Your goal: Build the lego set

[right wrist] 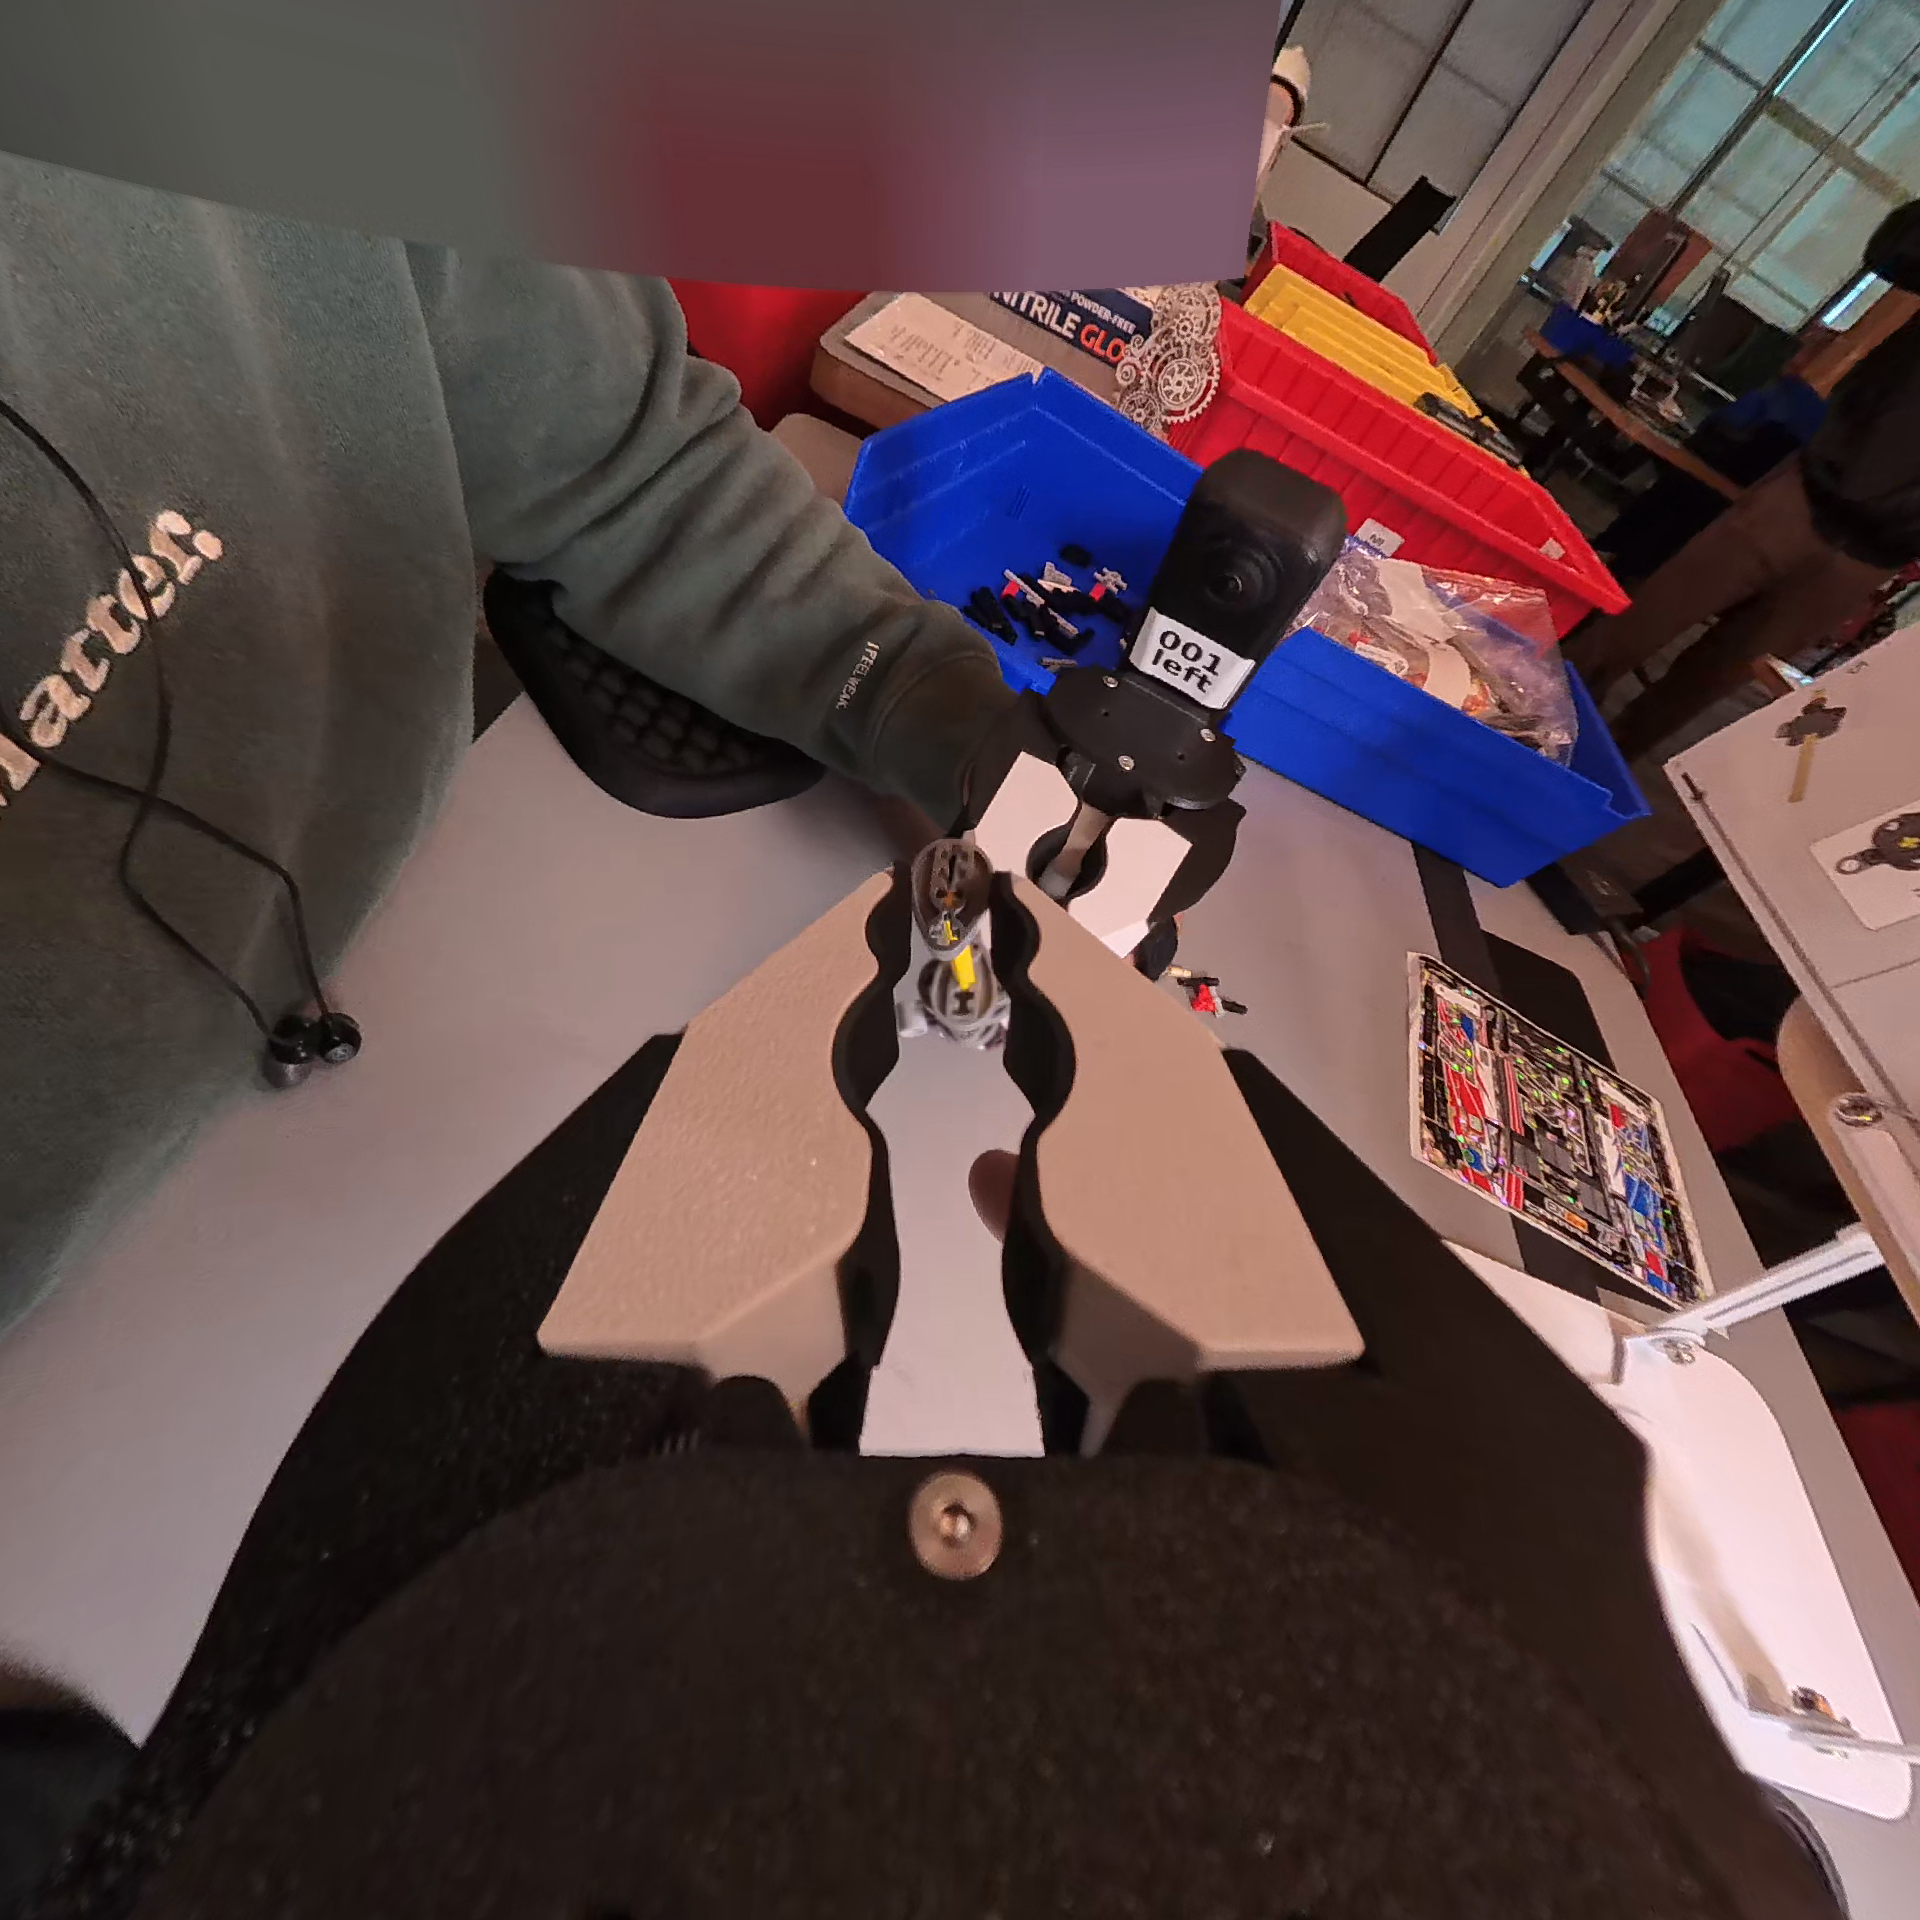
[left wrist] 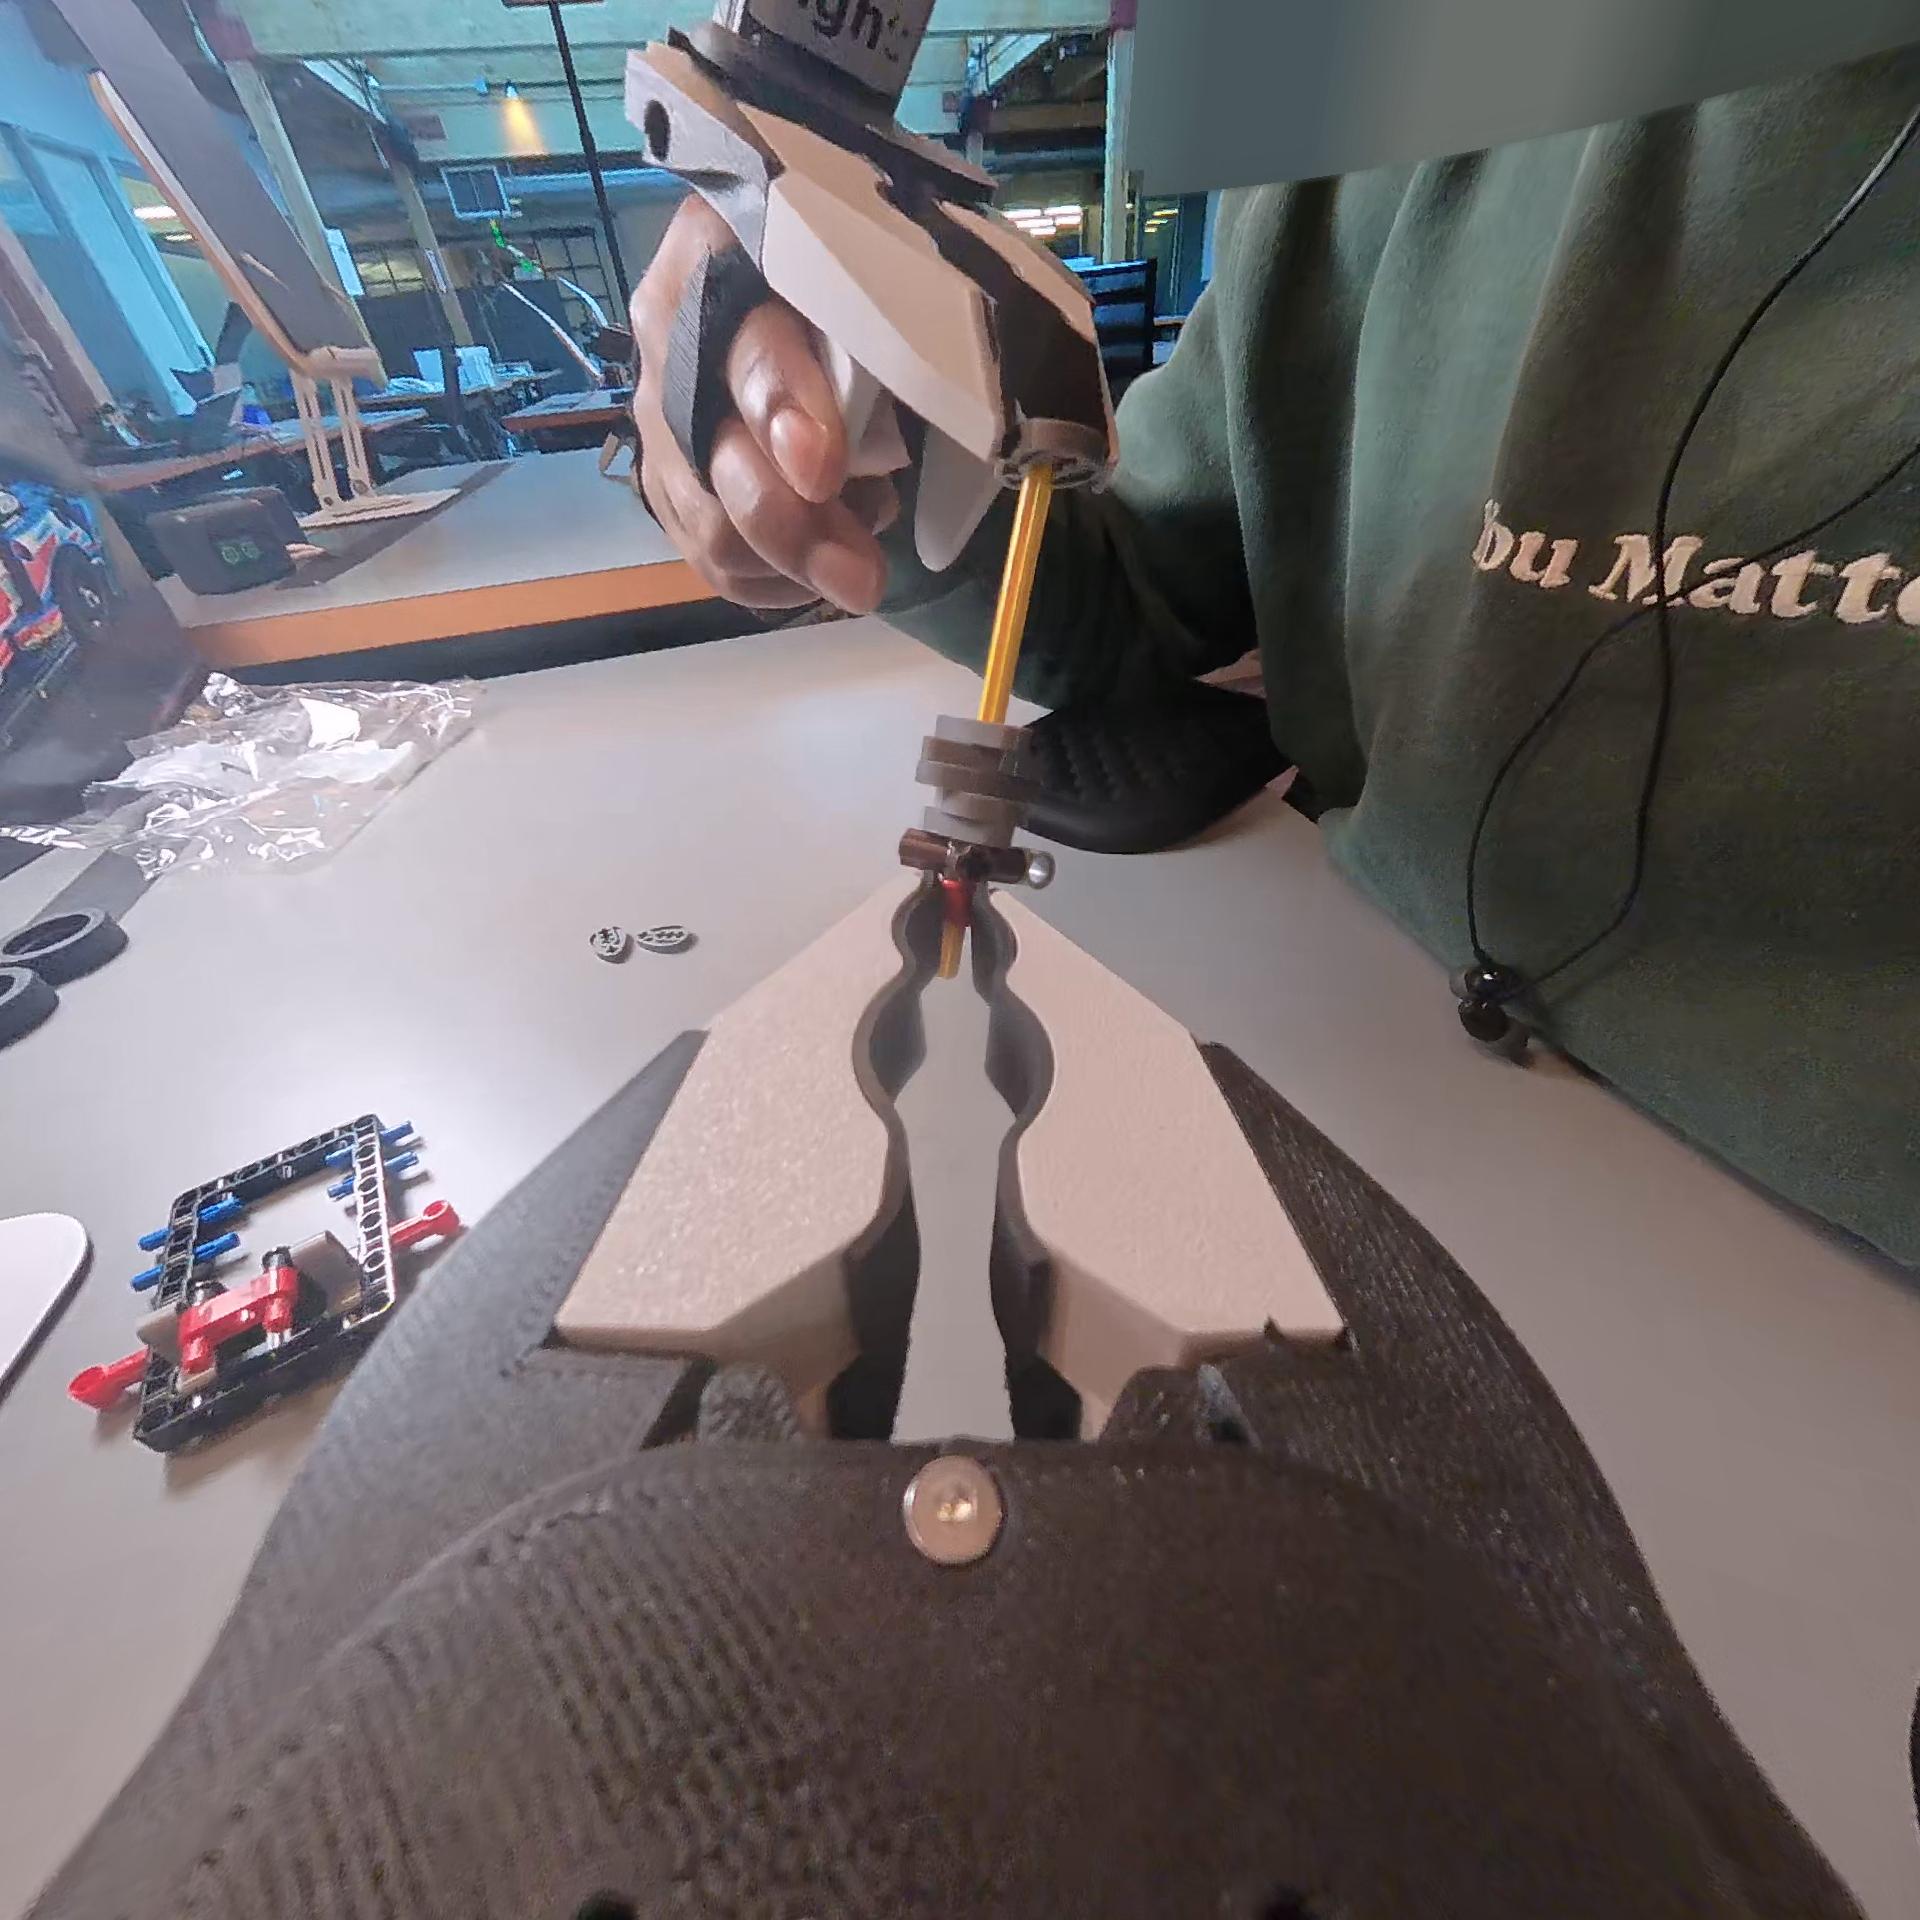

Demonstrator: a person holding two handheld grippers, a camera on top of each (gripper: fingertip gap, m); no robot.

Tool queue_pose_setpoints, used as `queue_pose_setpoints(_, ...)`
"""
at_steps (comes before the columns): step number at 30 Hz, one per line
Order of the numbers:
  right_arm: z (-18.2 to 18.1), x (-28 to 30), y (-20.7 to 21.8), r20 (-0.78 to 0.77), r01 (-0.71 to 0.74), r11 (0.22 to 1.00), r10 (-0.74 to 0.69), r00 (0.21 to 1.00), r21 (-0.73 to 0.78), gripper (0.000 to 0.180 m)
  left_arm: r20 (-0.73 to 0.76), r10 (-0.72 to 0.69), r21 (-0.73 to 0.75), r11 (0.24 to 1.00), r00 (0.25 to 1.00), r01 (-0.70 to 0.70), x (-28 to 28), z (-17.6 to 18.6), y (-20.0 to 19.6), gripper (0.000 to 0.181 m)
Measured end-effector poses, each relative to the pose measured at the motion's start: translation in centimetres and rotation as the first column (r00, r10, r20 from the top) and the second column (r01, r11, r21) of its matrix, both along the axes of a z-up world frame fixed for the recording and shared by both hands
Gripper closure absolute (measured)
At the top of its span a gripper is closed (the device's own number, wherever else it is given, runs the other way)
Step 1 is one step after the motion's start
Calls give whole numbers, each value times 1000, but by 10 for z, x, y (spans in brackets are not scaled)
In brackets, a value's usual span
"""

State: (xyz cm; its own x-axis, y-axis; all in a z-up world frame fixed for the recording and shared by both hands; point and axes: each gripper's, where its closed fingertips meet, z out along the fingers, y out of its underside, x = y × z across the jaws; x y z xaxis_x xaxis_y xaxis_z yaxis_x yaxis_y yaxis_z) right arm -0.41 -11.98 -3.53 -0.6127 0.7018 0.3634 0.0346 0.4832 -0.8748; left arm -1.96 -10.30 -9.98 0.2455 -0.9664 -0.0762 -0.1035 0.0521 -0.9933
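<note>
Left wrist view: the left gripper (left wrist: pixel 953 940) has its jaws pinching the lower end of the yellow axle (left wrist: pixel 1016 597), raised above the surface (left wrist: pixel 623 831); if that thin grip slips, the grey stack (left wrist: pixel 966 774) could slide.

Right wrist view: the right gripper (right wrist: pixel 951 914) has its jaws pinching the grey piece (right wrist: pixel 948 875) at the axle's top; a skewed push may bend or jam it.

Bare table (left wrist: pixel 644 790) ahead; black frame (left wrist: pixel 275 1262) and tyres (left wrist: pixel 62 940) crowd left.
</note>
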Motion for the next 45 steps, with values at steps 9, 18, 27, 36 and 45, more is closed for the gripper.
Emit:
queue_pose_setpoints(9, -4, 1, -2, 13, 3, 1000, -3, 1000, 13, 166, -21, -18, -13, 1000, 1000, 17, 3, -4, -3, 178)
queue_pose_setpoints(18, -24, -11, -2, 45, 0, 999, -2, 999, 35, 166, 13, -53, 12, 999, 999, 53, 6, 10, -10, 178)
queue_pose_setpoints(27, -43, -11, -7, 74, -41, 999, 39, 997, 31, 166, -67, -55, -17, 998, 996, 54, 6, -5, -10, 179)
queue_pose_setpoints(36, -24, -7, 1, 6, 21, 998, -21, 1000, 53, 157, -46, -32, 16, 999, 998, 33, 2, 4, -7, 177)
queue_pose_setpoints(45, -39, -5, 9, 41, 108, 991, -111, 993, 81, 177, -119, 12, 31, 999, 993, -9, 6, -7, -2, 177)
